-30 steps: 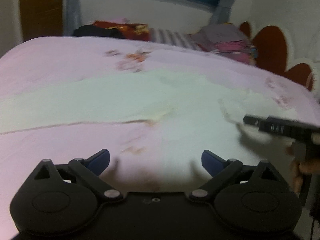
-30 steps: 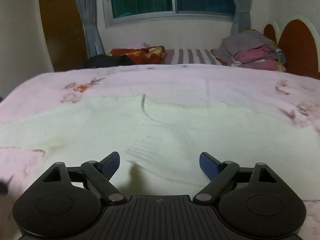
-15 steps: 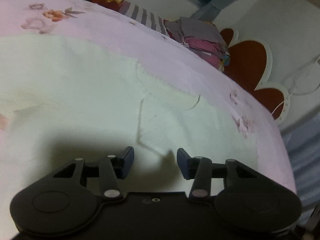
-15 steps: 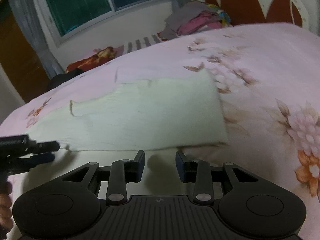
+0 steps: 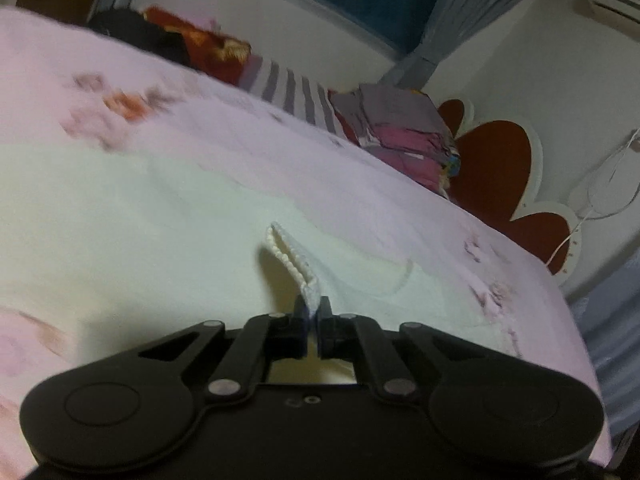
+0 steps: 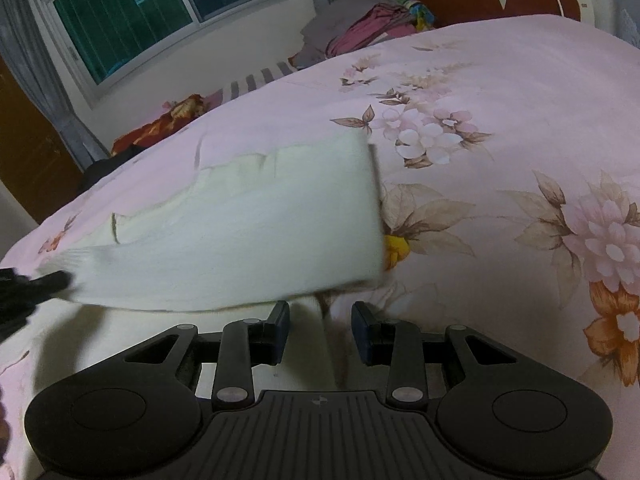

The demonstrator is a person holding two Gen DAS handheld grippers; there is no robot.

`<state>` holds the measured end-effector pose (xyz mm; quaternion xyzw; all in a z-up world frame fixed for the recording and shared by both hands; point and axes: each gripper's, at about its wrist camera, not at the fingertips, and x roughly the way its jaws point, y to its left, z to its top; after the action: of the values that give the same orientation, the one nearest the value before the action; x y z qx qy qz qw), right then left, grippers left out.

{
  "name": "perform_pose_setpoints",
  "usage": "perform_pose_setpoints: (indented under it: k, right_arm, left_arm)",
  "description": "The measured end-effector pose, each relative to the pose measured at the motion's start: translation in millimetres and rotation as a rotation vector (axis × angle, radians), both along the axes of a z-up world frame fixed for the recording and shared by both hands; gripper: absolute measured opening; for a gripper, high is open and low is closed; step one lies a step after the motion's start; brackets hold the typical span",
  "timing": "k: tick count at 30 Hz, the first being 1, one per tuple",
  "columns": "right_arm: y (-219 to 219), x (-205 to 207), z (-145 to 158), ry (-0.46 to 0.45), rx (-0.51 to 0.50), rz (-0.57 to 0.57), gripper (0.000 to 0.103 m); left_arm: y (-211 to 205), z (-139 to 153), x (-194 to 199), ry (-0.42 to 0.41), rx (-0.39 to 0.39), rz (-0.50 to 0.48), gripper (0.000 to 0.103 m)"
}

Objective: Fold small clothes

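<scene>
A pale cream garment lies spread on the pink flowered bedsheet. My left gripper is shut on a ribbed white edge of it, and that strip rises from the jaws. In the right wrist view the same garment has one end pulled up at the far left, where the left gripper holds it. My right gripper hovers low over the garment's near edge. Its jaws stand partly apart, with a creased bit of cloth lying between the fingers; no pad visibly presses on it.
A stack of folded clothes sits at the far side of the bed by the red and white headboard. A striped cloth and a red patterned one lie below the window. The bed's edge drops off at right.
The left jaws went from wide open to shut on the garment's edge. The right jaws narrowed from wide to partly apart. Both views swung sideways and rolled, and the garment's end has lifted.
</scene>
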<state>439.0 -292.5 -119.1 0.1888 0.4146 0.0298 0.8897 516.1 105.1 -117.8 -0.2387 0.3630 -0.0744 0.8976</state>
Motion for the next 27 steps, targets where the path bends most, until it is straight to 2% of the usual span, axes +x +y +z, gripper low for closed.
perform_pose_setpoints:
  k: [4,15,27]
  right_arm:
    - [5,5,0,0.001,-0.028,0.005,0.035]
    - [14,13,-1,0.005,-0.110,0.024,0.035]
    - [13,12,1,0.003,-0.127,0.038,0.035]
  left_arm:
    - [21,2,-7,-0.003,0.041,0.021,0.003]
    - [56,-5,-14,0.003,0.043,0.077,0.003]
    - [58,-18,-17,0.046,0.065,0.066,0.006]
